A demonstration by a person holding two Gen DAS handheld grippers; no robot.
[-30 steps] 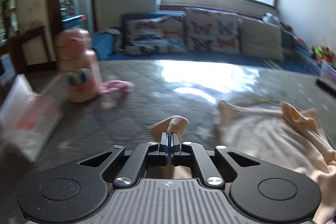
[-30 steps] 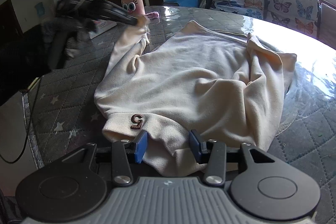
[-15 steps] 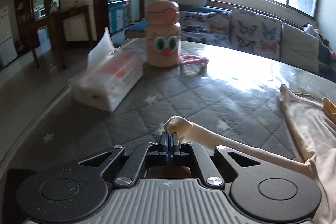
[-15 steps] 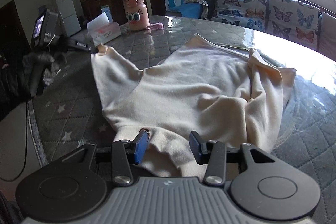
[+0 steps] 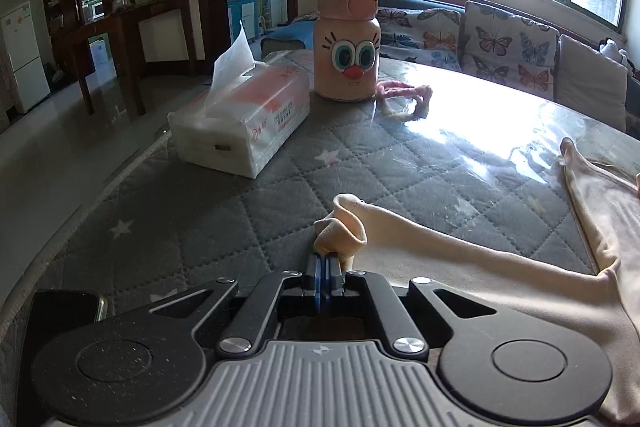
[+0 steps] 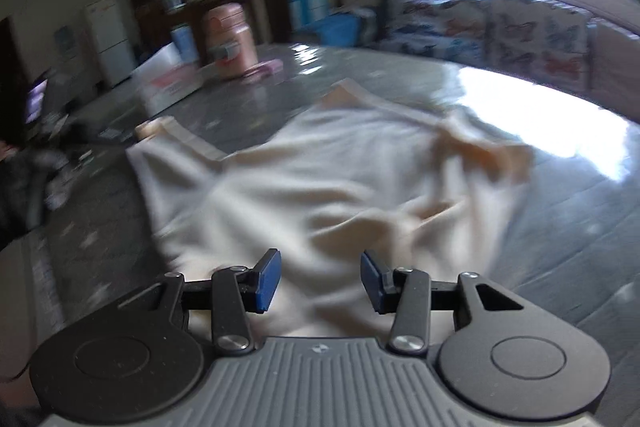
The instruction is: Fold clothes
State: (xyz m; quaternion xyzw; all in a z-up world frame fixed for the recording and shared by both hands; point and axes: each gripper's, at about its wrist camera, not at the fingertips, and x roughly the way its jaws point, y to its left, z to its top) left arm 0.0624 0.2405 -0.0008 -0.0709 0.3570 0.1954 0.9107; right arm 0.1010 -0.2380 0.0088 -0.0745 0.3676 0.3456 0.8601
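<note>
Spreading stage, no fold made yet: cream top [image 6: 320, 179] lies open and rumpled on the worktop [image 5: 200, 227]. Left gripper [image 5: 322, 269] fingers pinched on the sleeve cuff [image 5: 340, 231], drawn outward. Right gripper [image 6: 318, 281] fingers part open, empty, above the hem. Tissue pack [image 5: 244, 119] print unreadable

A round table [image 5: 168, 227] carries everything, topped with a grey quilted cover with white stars under a glossy clear sheet. On it lie a cream garment [image 6: 320, 179] spread flat, 1 sleeve [image 5: 460, 239] stretched out, a pack of tissues [image 5: 244, 123], a pink bottle with a cartoon face [image 5: 347, 43], a pink cord [image 5: 404, 95] beside the bottle and a dark phone [image 5: 64, 311] at the near edge
</note>
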